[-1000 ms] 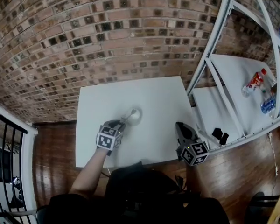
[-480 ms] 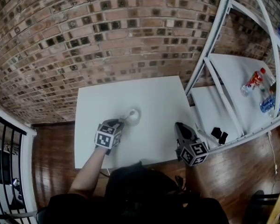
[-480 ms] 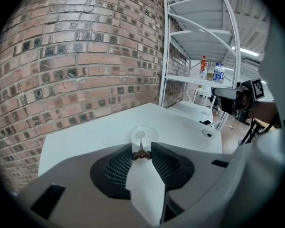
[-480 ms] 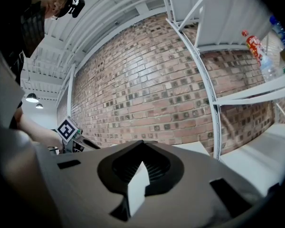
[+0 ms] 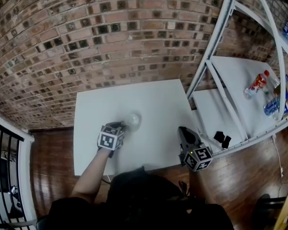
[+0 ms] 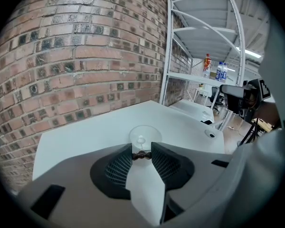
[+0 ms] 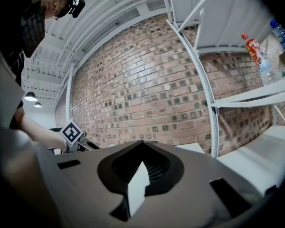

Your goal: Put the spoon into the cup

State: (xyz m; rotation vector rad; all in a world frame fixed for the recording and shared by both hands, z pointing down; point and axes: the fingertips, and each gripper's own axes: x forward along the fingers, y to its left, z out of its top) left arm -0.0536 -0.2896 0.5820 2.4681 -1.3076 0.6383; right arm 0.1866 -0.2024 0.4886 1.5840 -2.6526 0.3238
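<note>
Left gripper (image 5: 121, 127) pinches the spoon (image 6: 142, 155) by its dark handle, bowl end inside the clear cup (image 5: 133, 120) on the white table (image 5: 158, 102). Almost unchanged from a second ago, so release probably remains. Right gripper (image 5: 183, 131): jaws together, empty.

The table (image 5: 149, 99) is white, the wall (image 5: 110, 42) red-brown brick with dark squares. The cup (image 6: 145, 133) is clear, the spoon (image 6: 142, 155) dark.
</note>
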